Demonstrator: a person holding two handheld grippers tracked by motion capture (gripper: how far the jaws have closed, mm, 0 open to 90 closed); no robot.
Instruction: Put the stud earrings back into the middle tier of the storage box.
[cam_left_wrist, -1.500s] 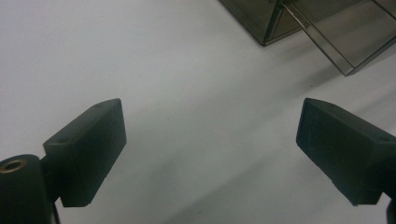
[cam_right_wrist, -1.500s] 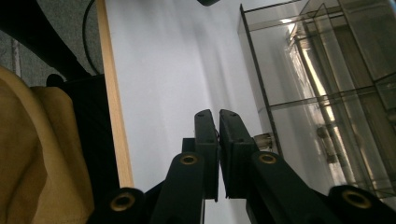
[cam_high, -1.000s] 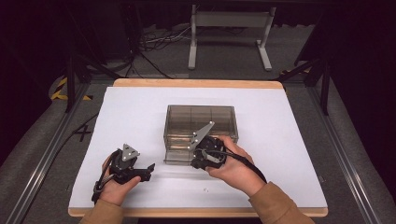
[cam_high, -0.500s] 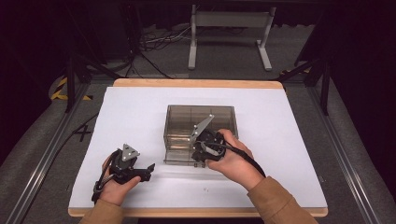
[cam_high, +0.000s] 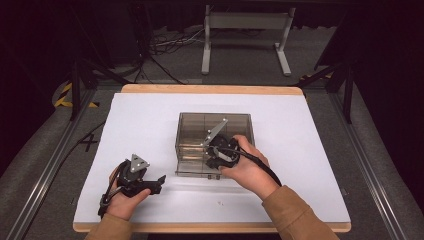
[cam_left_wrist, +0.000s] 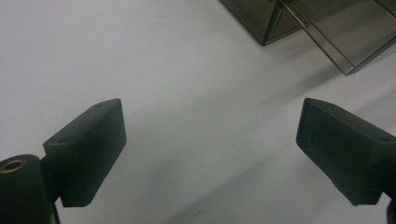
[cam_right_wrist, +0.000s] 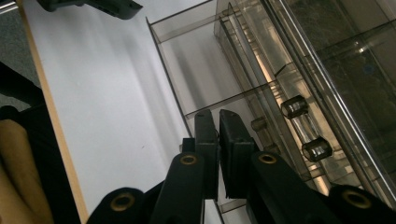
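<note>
A smoky clear drawer box stands mid-table on the white sheet. One lower drawer sticks out a little at the front; in the right gripper view it is an empty clear tray. My right gripper hovers at the box's front, over that drawer. Its jaws are pressed together, with nothing visible between them. A clear bar handle on two posts lies just beside them. My left gripper rests on the sheet to the left of the box, jaws wide apart and holding nothing.
The box corner and the projecting drawer lie ahead of the left gripper. The wooden table edge runs along the front. Beyond the table are a metal stand and cables on the floor.
My right hand and gripper have shifted slightly away from the front edge, closer in over the box front. The left gripper has stayed still.
</note>
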